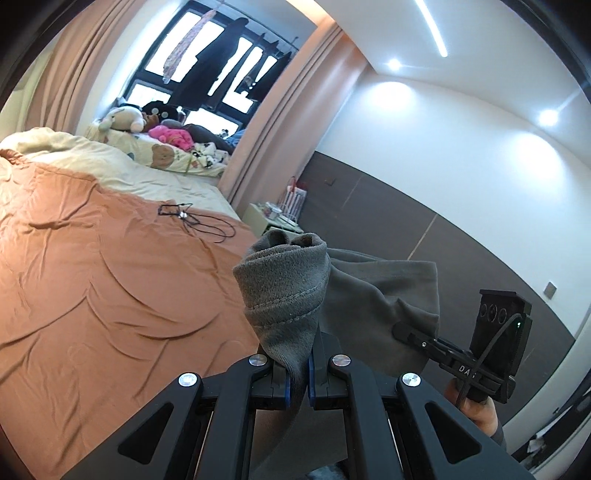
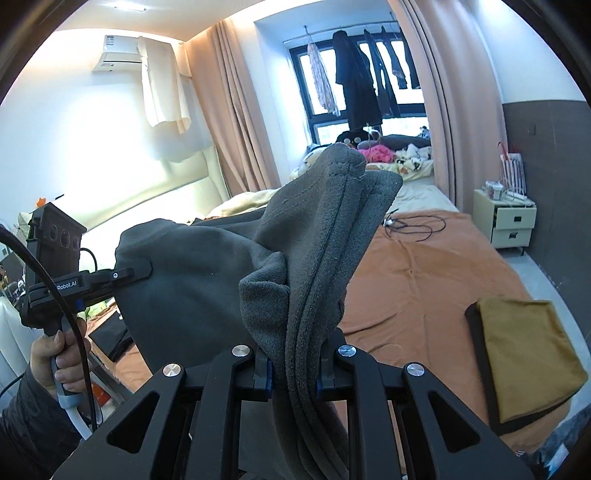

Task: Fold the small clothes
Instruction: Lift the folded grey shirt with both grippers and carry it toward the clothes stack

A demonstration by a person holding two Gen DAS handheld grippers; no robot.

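Above rumpled orange bedding (image 1: 110, 288), both hand-held grippers, left (image 1: 299, 373) and right (image 2: 293, 369), pinch soft grey fleece garment (image 2: 207, 280).

A wide bed (image 2: 424, 280) under an orange-brown sheet fills the room, a loose black cable (image 2: 413, 223) lying on it, with a pale bedside cabinet (image 2: 511, 225) standing beside it against the grey-panelled wall (image 1: 461, 236). Beyond, pink curtains (image 2: 236, 122) frame a dark-framed window (image 2: 369, 77) where clothes hang on a rail. Overhead, a ceiling light strip (image 1: 432, 29) and spotlights glow, and an air conditioner (image 2: 118, 57) sits high on the white wall.
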